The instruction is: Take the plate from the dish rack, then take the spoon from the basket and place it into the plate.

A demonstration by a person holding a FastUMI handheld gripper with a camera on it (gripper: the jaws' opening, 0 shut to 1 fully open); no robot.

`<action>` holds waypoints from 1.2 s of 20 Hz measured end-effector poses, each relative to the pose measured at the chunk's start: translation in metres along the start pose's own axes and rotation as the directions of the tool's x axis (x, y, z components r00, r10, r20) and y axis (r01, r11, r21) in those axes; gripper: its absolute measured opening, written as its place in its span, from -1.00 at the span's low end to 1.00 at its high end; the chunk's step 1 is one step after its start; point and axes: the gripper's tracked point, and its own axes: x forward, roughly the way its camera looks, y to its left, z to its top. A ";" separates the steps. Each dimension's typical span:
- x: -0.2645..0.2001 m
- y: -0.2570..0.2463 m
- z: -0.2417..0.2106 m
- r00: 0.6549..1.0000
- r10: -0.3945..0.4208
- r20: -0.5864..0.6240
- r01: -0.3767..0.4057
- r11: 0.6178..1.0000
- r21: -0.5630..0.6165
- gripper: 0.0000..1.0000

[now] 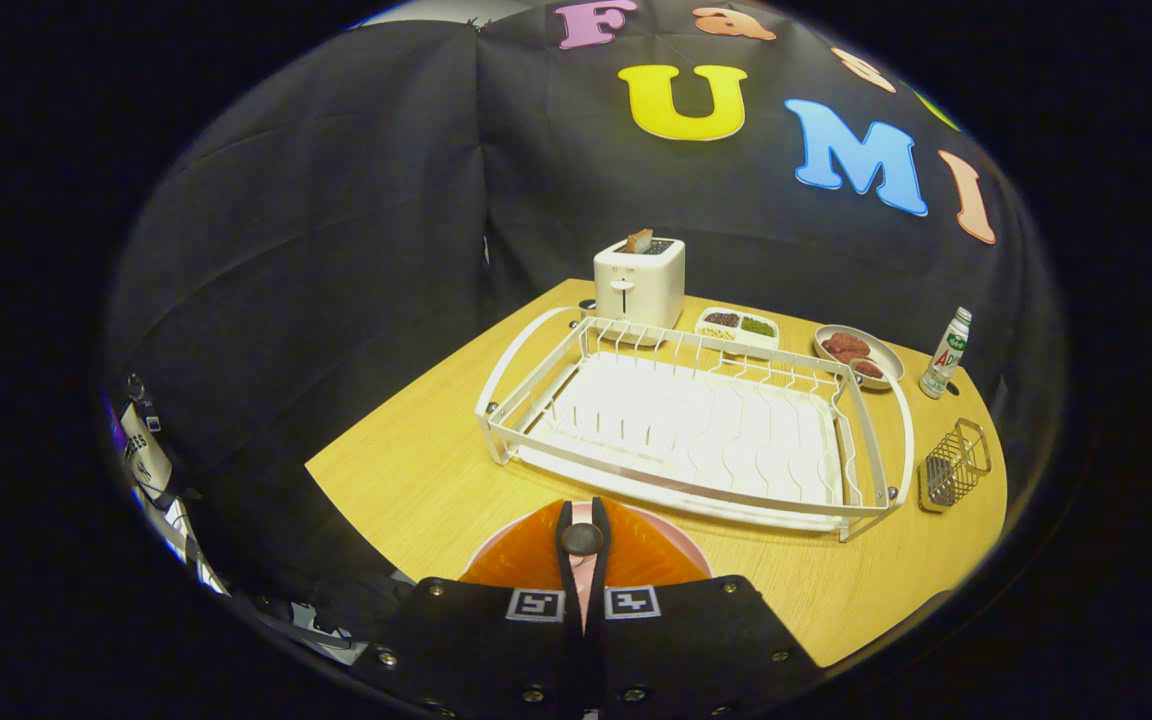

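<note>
Your gripper (582, 545) has its two fingers drawn almost together, with a dark round knob showing between the tips; whether they pinch anything you cannot tell from this view. Directly under and just ahead of the fingers lies the plate (636, 550): pink-rimmed, with a glossy orange, ribbed inner face, resting on the wooden table (416, 470) at its near edge. Beyond it stands the white wire dish rack (696, 425), its slots empty over a white drip tray. To the rack's right sits a small wire basket (956, 465); its contents are too small to make out. Behind the rack you have a white toaster (639, 282) with a slice standing in one slot, a divided dish (737, 327) of dark and green fillings, a bowl (858, 355) of reddish pieces, and a bottle (944, 353).
</note>
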 end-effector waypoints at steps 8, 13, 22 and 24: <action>0.006 0.006 0.008 1.000 0.008 0.025 -0.008 1.000 0.006 -0.85; 0.004 0.000 0.025 0.998 -0.015 0.066 0.016 1.000 -0.025 0.66; 0.000 -0.014 0.044 0.994 -0.027 0.104 0.025 1.000 0.019 0.97; -0.005 -0.017 0.052 0.992 -0.033 0.123 0.031 0.999 0.024 0.97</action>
